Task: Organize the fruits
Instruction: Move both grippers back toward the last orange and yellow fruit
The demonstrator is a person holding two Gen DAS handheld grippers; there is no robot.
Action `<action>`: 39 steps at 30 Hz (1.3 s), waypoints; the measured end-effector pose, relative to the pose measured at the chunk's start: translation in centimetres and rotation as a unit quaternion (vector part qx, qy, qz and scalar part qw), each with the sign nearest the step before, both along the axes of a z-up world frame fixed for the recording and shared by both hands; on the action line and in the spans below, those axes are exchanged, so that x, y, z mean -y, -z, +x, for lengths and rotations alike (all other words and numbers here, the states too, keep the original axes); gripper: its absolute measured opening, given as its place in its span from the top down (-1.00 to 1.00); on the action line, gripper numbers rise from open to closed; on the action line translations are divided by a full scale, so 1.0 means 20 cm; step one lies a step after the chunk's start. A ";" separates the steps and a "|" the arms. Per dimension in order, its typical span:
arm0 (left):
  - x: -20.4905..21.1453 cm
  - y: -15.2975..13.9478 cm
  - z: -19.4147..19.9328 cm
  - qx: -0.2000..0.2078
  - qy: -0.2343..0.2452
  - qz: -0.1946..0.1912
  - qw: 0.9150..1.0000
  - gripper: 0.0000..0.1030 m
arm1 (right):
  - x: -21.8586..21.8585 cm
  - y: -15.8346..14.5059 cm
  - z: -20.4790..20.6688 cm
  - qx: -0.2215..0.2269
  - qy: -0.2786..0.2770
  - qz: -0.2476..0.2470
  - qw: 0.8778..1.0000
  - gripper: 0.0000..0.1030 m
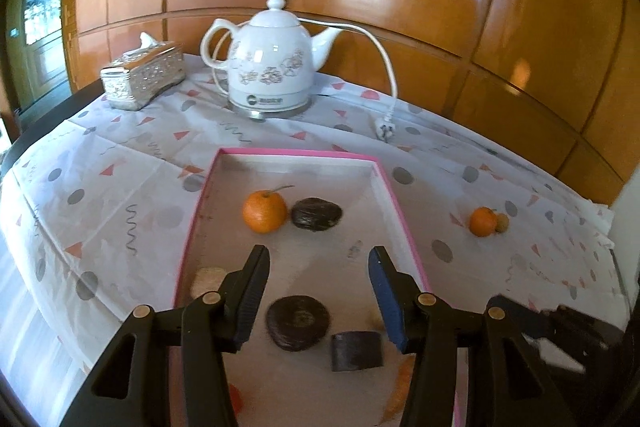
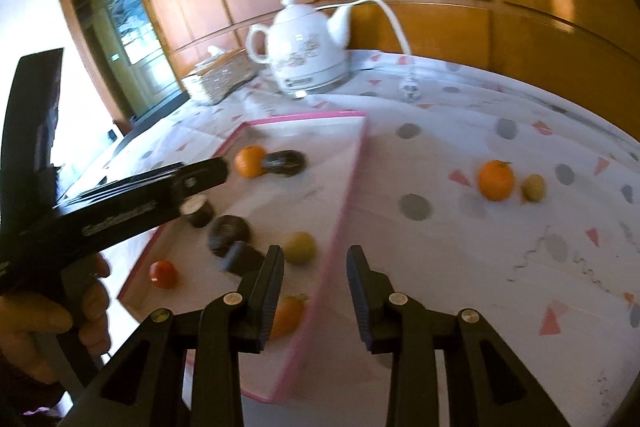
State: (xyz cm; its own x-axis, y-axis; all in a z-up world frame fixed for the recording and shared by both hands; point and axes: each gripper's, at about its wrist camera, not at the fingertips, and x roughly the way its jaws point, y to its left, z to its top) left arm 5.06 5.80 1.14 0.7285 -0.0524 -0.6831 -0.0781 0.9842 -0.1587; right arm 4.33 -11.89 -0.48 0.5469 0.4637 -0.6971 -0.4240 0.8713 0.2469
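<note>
A: Where did the tools stand?

B: Both were spread and empty: left tool point(image 1: 318, 255) over the tray point(image 1: 394, 187), right tool point(image 2: 316, 255) at its rim.

A: And next?

B: Likely the orange point(image 2: 496, 180) at right of frame, on the table point(image 2: 460, 267); reach and pinch.

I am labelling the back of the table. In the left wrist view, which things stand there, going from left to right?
Silver tissue box → white kettle → its plug, lying on the tablecloth.
</note>
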 end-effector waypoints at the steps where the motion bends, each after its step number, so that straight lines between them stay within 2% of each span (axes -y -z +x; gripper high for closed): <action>1: 0.02 0.00 0.00 0.000 0.004 0.001 1.000 -0.02 | 0.03 0.00 0.01 0.000 0.008 -0.002 1.000 0.37; 11: 0.22 0.00 0.05 -0.007 0.054 0.005 0.999 -0.02 | 0.30 0.04 0.11 0.006 0.080 -0.015 0.997 0.37; 23: 0.50 0.04 0.18 -0.026 0.110 0.003 0.994 -0.02 | 0.65 0.14 0.38 -0.011 0.177 -0.027 0.984 0.37; 34: 0.68 0.11 0.38 -0.057 0.117 -0.003 0.992 -0.02 | 0.64 0.21 0.60 -0.013 0.169 -0.059 0.984 0.37; 39: 0.71 0.15 0.45 -0.069 0.115 -0.010 0.991 -0.02 | 0.63 0.27 0.69 -0.029 0.153 -0.062 0.986 0.41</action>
